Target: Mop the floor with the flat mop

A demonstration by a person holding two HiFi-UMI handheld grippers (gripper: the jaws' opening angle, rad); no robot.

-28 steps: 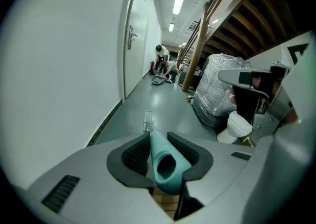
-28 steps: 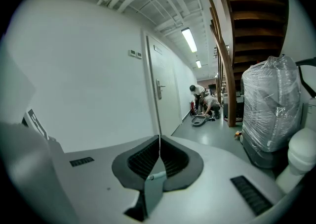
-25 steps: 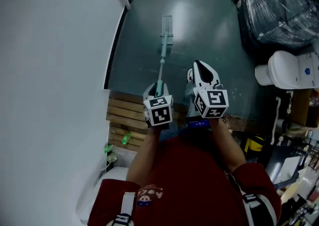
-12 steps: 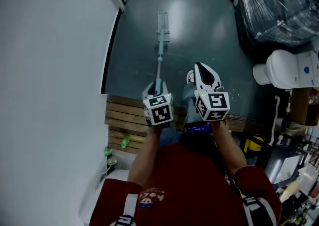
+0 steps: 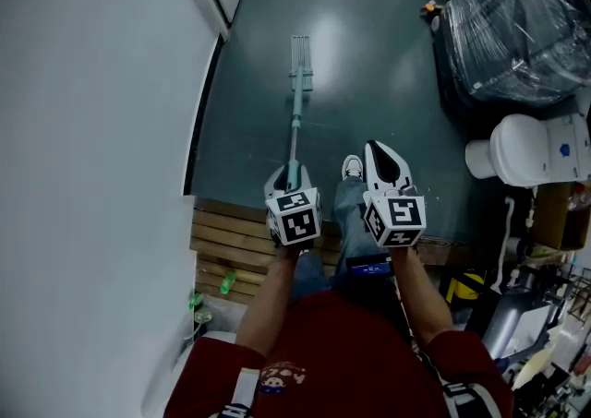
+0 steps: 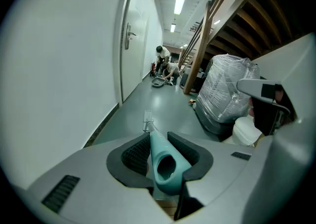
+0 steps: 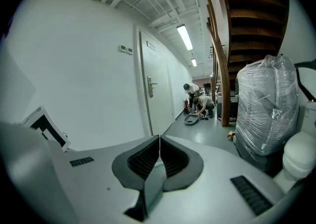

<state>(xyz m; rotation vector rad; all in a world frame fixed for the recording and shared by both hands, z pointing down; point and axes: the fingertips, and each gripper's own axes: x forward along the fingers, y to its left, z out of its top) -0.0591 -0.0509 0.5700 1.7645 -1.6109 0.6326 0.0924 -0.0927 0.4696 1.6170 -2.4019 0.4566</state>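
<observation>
My left gripper (image 5: pixel 290 176) clamped on teal mop handle (image 5: pixel 295 121); right gripper (image 5: pixel 383 150) closed, empty. Flat mop head (image 5: pixel 300 52) on floor (image 5: pixel 379 65), pushed slightly farther than second ago; stroke likely under way.

White wall (image 5: pixel 92 130) – left side, with a lever-handled door (image 7: pixel 157 99) set in it. Plastic-wrapped bundle (image 5: pixel 522 24) – right side, with a white toilet (image 5: pixel 517 150) just beside it. Wooden slat platform (image 5: pixel 226 250) abuts the wall foot and carries a small green item (image 5: pixel 227 282). Two people (image 7: pixel 197 104) crouch at the corridor's far end, beneath a lit ceiling light (image 7: pixel 186 36).
</observation>
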